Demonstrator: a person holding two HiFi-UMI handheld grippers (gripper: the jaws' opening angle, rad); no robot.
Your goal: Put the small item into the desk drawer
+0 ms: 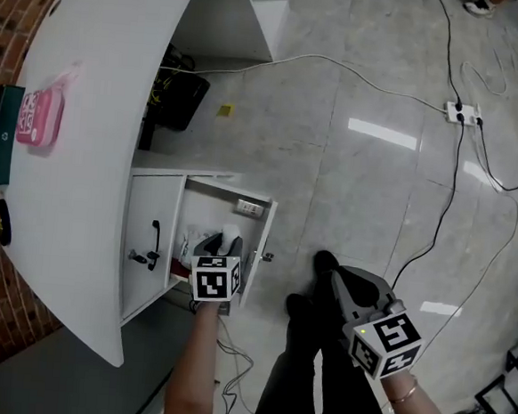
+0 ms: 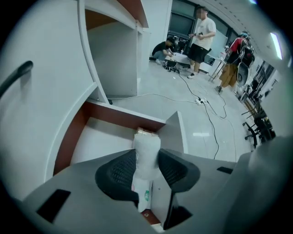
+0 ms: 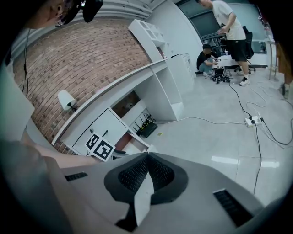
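The small white wrapped packet (image 2: 146,153) is sitting upright between the dark ribbed pads (image 2: 120,171) of the left tool (image 2: 147,167), which is gripping it on both sides. The packet is hanging over the inside of the open white desk drawer (image 2: 120,118); whether it is touching the drawer bottom I cannot tell. In the head view, the left tool (image 1: 220,241) is reaching into the pulled-out drawer (image 1: 230,195) from the near side, with the packet (image 1: 231,235) showing at its tip. Just left of the drawer, a white cabinet door with a black handle (image 1: 153,242) is standing closed under the curved white tabletop (image 1: 98,100). A pink flat object (image 1: 40,115) is lying on the far left of the tabletop. The right tool (image 3: 147,171) is clenching shut with its pads pressing together and nothing between them. It (image 1: 330,271) is hanging well to the right of the drawer, over the grey glossy floor (image 1: 378,166).
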